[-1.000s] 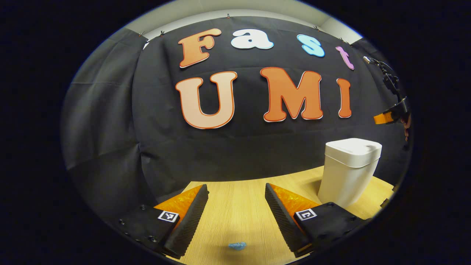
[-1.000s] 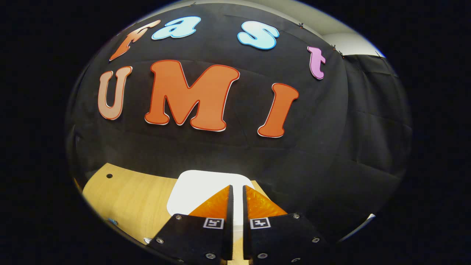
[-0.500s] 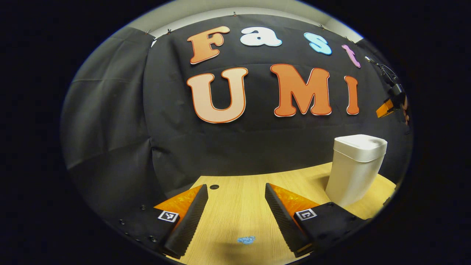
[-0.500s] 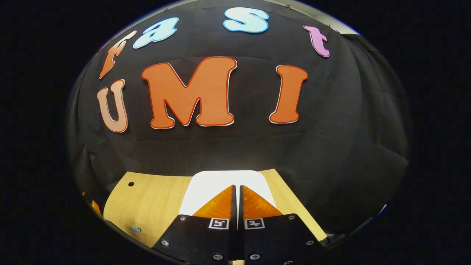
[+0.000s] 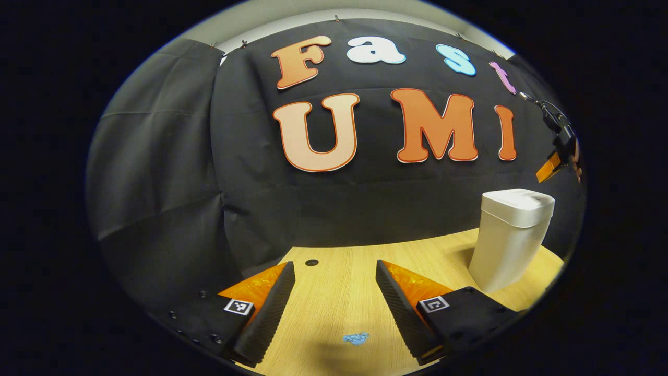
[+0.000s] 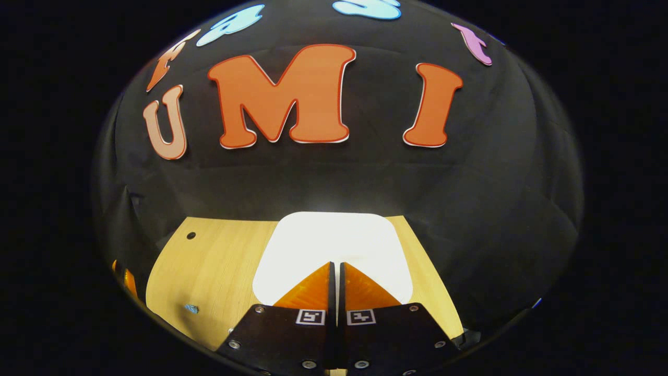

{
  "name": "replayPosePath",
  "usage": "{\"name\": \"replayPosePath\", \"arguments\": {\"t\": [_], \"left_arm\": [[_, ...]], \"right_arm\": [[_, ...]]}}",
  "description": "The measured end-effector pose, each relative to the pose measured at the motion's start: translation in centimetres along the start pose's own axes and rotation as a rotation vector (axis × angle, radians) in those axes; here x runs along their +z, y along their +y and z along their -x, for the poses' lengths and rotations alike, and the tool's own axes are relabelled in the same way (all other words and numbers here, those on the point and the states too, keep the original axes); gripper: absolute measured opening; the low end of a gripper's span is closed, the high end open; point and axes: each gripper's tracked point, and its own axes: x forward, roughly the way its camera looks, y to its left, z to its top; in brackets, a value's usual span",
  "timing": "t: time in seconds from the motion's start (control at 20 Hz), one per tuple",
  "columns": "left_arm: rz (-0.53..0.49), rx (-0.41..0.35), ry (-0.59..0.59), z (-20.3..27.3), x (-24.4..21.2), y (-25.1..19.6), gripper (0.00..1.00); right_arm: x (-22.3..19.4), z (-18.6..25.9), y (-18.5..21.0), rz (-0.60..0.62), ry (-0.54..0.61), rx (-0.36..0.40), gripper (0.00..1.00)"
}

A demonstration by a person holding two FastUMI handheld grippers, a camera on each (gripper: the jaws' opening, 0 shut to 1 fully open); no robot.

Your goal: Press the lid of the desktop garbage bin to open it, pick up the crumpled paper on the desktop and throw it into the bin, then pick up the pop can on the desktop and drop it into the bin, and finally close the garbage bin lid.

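Bin lid closed, right claw poised over it

Bin (image 5: 509, 237) is a white, tall, rounded-rectangle plastic tub with a flat lid (image 6: 334, 245) sitting flush on top; smooth, slightly glossy. In the right gripper view the right claw (image 6: 336, 271) has its fingers nearly together with nothing between them, and the lid lies just past and below their tips. Contact can't be judged from here. The closed lid fits either end of the job, before the opening press or after the final close, so I won't call which.

Handling guess: light, hollow, stiff shell, slick sides. It would probably slide or tip on the tabletop (image 5: 339, 292) under an off-centre push. Don't grip it; press straight down on the flat top with the closed fingertips, near the lid's middle.

Left claw (image 5: 334, 303) is spread wide, empty, low over the tabletop; the bin stands ahead and off to its right, well apart. A small blue scrap (image 5: 356, 338) lies between its fingers, close in.
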Motion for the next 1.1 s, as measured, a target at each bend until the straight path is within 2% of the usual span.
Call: {"name": "replayPosePath", "arguments": {"t": [0.1,0.15,0.2,0.4,0.45,0.6,0.7,0.85,0.9,1.1], "left_arm": [[-0.004,0.008,0.002,0.0,-0.1,0.1,0.99],[-0.003,0.011,0.005,0.0,-0.2,0.2,0.96],[-0.001,0.014,0.009,0.1,-0.3,0.3,0.99],[-0.005,0.022,0.031,-0.2,-1.1,0.2,0.99],[-0.010,0.023,0.033,-0.2,-1.1,0.1,0.96],[-0.015,0.011,0.044,-0.6,-1.5,-0.5,0.99],[-0.019,0.004,0.046,-0.8,-1.6,-1.0,0.96],[-0.021,-0.005,0.051,-1.2,-1.7,-1.3,0.99],[-0.023,-0.011,0.052,-1.3,-1.6,-1.5,0.96],[-0.040,-0.022,0.031,-1.6,-0.9,-1.6,0.99]], "right_arm": [[-0.6,-0.7,0.2,0.006,0.023,0.002,0.01],[-0.8,-1.0,0.4,0.006,0.033,0.005,0.01],[-1.2,-1.3,0.4,0.006,0.044,0.009,0.01],[-2.8,-2.1,0.5,0.009,0.091,0.007,0.01],[-2.5,-2.1,0.5,0.002,0.080,0.005,0.01],[-2.7,-2.2,0.5,0.004,0.086,0.010,0.01],[-2.8,-2.2,0.5,-0.011,0.075,-0.005,0.01],[-3.0,-2.2,0.6,-0.034,0.064,-0.015,0.01],[-3.1,-2.2,0.6,-0.033,0.067,-0.014,0.01],[-2.3,-1.7,0.7,-0.039,0.045,-0.007,0.01]]}}
